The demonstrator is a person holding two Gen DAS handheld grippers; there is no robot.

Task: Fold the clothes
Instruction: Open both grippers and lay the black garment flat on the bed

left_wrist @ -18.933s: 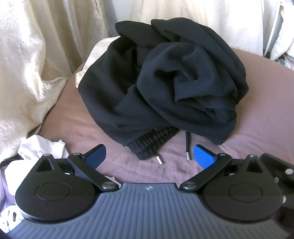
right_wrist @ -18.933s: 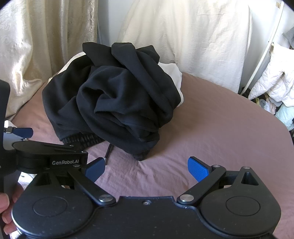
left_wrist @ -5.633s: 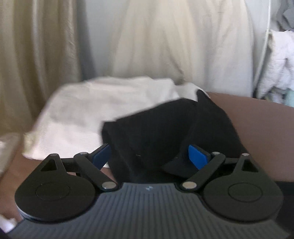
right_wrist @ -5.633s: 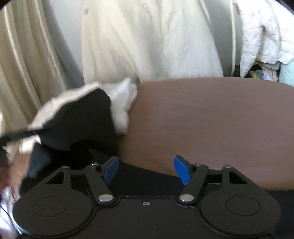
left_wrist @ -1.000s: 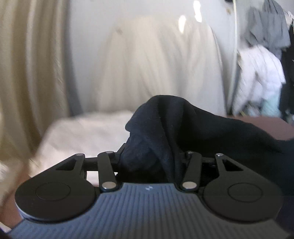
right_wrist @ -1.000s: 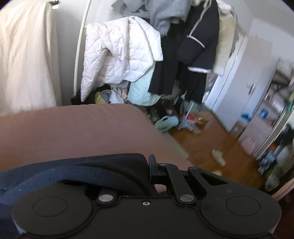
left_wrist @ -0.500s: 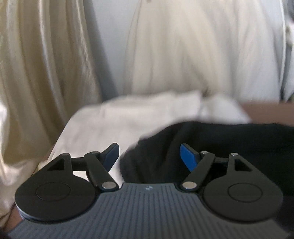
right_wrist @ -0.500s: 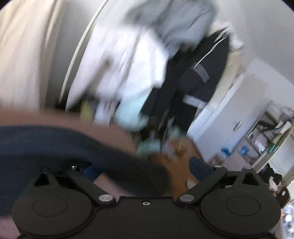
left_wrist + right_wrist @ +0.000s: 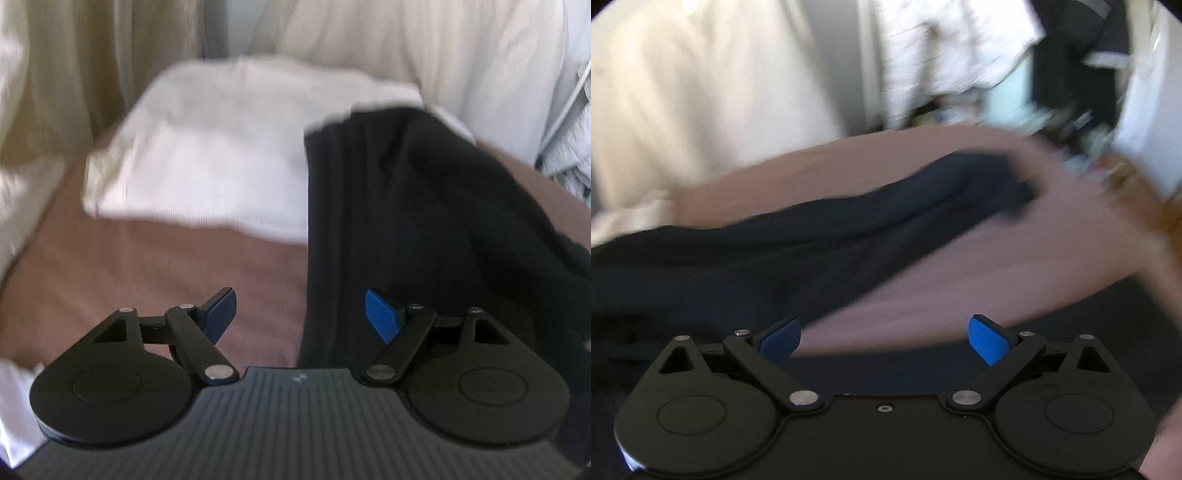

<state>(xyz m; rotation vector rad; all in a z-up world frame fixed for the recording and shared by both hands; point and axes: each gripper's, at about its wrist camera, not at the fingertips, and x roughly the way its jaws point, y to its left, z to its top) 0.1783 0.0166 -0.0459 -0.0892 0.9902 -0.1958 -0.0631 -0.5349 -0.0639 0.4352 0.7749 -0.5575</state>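
The black clothes (image 9: 406, 206) lie stretched out long on the brown bed, one end on the white cloth.

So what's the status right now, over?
Left hand-held gripper open, right hand-held gripper open. Black fabric garment lying stretched on mauve bedsheet. White folded cloth beside it.

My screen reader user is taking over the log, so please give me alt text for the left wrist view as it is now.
The open left gripper, blue-tipped fingers spread, hovers over a black garment laid out long on a mauve bedsheet. A folded white cloth lies beyond at left, with cream curtains behind; the picture is slightly blurred.
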